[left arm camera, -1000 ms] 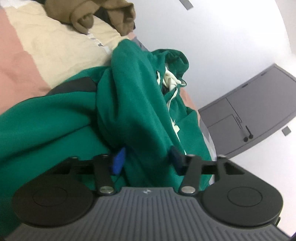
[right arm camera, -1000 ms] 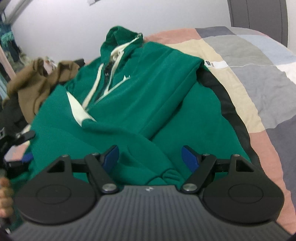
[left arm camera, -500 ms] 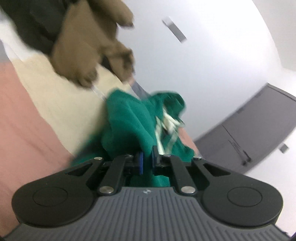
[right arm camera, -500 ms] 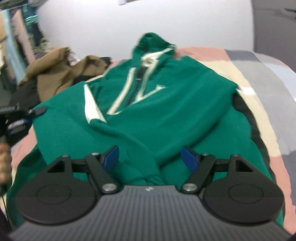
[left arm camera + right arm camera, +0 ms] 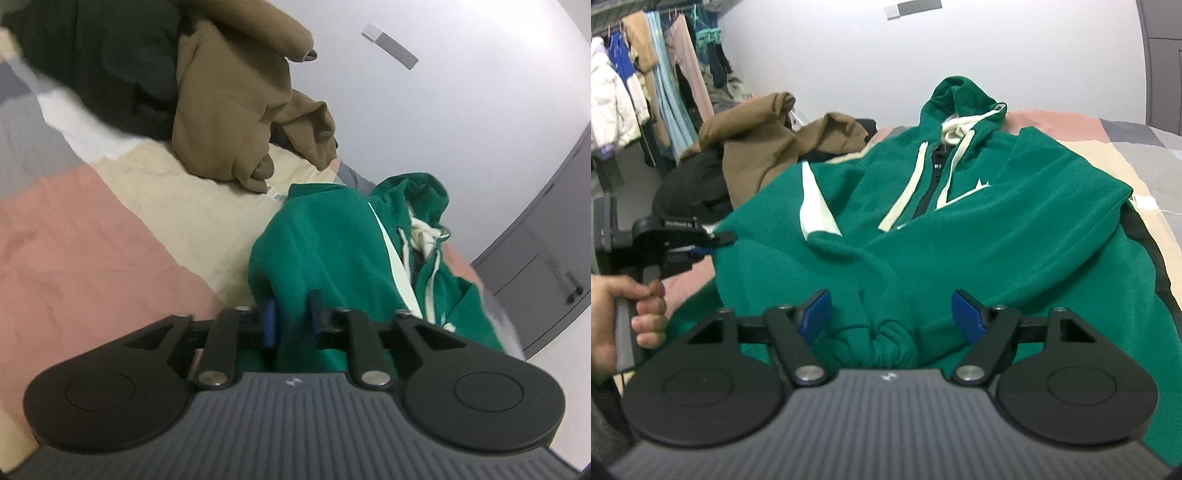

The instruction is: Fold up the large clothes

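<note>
A green zip hoodie [image 5: 979, 229] with cream drawstrings lies face up on the patchwork bed cover, sleeves folded in over the body. My left gripper [image 5: 291, 317] is shut on a fold of the hoodie's side edge [image 5: 325, 251]; it also shows in the right wrist view [image 5: 701, 240] at the hoodie's left edge, held by a hand. My right gripper [image 5: 892, 314] is open just above the hoodie's lower part, with a bunched sleeve cuff [image 5: 886, 339] between the blue pads, not touching them.
A brown garment [image 5: 236, 110] and a black one [image 5: 103, 66] are heaped on the bed [image 5: 92, 251] beyond the hoodie's left side. Clothes hang on a rack [image 5: 646, 92] at far left. A grey wardrobe [image 5: 546, 273] stands past the bed.
My left gripper closed on the hoodie's side fold and pulled outward, so the hoodie's left side now lies spread flatter. My right gripper stayed open over the lower part.
</note>
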Available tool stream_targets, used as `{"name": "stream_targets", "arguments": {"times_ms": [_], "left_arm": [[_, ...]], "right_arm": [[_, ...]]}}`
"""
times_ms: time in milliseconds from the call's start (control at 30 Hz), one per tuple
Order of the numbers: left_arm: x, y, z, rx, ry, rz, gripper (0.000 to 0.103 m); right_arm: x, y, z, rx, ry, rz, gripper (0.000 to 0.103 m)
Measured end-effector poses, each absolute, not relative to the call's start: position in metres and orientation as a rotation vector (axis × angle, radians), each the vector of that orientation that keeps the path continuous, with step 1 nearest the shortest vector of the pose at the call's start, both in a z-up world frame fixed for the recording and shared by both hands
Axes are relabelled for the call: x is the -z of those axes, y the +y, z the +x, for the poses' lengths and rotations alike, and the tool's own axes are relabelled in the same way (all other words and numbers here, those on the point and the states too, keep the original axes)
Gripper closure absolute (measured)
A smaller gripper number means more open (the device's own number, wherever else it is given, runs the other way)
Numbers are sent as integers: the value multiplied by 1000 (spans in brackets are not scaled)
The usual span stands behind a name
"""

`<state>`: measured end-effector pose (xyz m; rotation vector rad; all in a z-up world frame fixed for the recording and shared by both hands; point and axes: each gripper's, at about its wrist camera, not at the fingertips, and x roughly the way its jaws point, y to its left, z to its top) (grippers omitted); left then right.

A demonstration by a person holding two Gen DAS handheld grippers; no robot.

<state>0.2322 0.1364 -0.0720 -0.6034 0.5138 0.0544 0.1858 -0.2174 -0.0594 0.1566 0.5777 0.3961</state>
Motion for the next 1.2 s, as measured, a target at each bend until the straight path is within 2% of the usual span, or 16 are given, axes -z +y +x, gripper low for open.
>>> {"name": "stream_targets", "arguments": {"times_ms": [67,100,200,367,467,933,1200], "left_arm": [[64,130,225,-76,499,-549,50],[59,127,222,-78,490,-530,49],[45,116,209,-56,467,-486,49],[28,83,190,21,455,-399,49],[28,60,184,86,471,-358,49],[59,4,197,176,580,-231,49],[84,-3,210,160,660,-202,49]], "right_arm": [[56,-219,184,-413,563,178,33],[55,-218,183,-419,559,179,33],[52,-216,180,-434,547,169,36],[52,-209,176,-460,554,143,49],[53,-204,176,-467,560,121,51],[61,-207,181,-397,567,120,52],[81,-210,197,-383,654,145,53]]}}
